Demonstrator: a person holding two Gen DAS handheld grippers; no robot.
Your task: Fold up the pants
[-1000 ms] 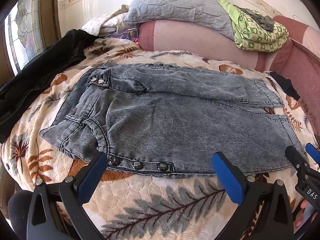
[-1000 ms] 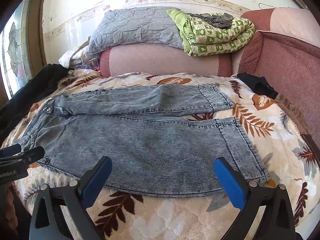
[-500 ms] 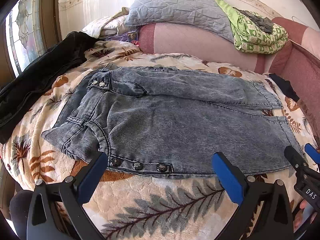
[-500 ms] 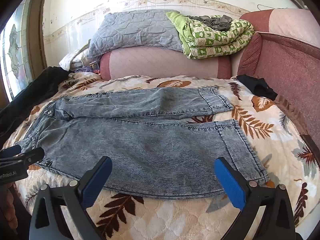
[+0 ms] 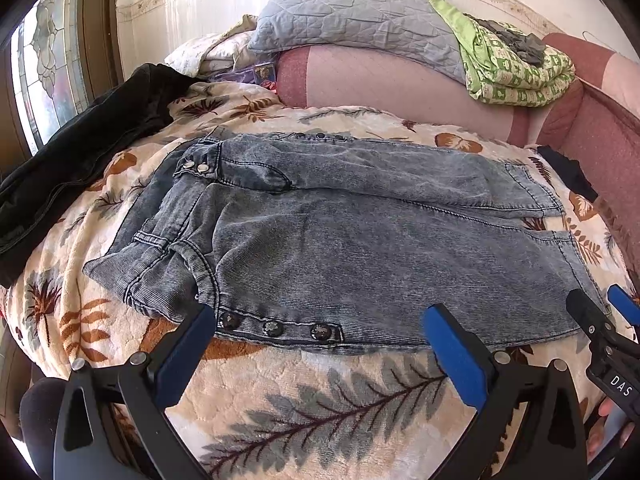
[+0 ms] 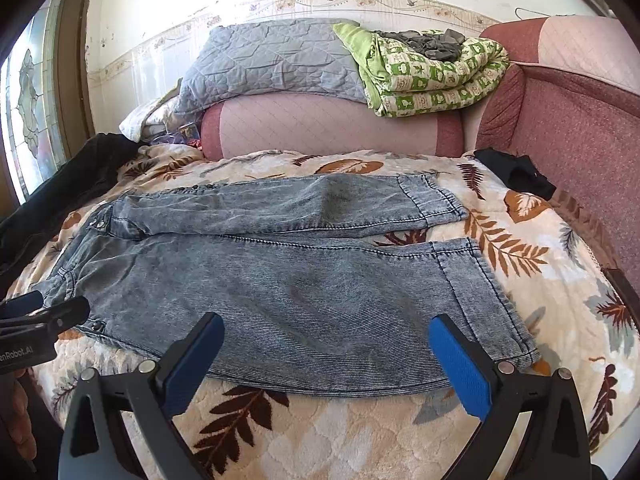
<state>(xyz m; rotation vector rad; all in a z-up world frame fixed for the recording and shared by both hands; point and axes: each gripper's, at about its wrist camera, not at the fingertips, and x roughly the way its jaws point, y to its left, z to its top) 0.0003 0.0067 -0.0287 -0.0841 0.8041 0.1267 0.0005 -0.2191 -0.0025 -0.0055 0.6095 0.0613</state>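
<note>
Grey-blue washed denim pants (image 5: 340,236) lie flat on a leaf-patterned blanket (image 5: 312,412), waistband to the left, leg cuffs to the right; they also show in the right wrist view (image 6: 288,280). My left gripper (image 5: 316,328) is open, its blue pads at the near hem by a row of snap buttons (image 5: 274,327). My right gripper (image 6: 324,344) is open over the near leg's lower edge, holding nothing. Each gripper shows at the edge of the other's view.
A black garment (image 5: 80,160) lies at the left by a window. A pink bolster (image 6: 328,124) carries a grey quilted pillow (image 6: 272,60) and a green patterned blanket (image 6: 432,72). A red sofa arm (image 6: 580,128) and a small black cloth (image 6: 516,172) are at right.
Both grippers have shifted slightly forward toward the pants' near edge. The pants have not moved and both grippers stay open.
</note>
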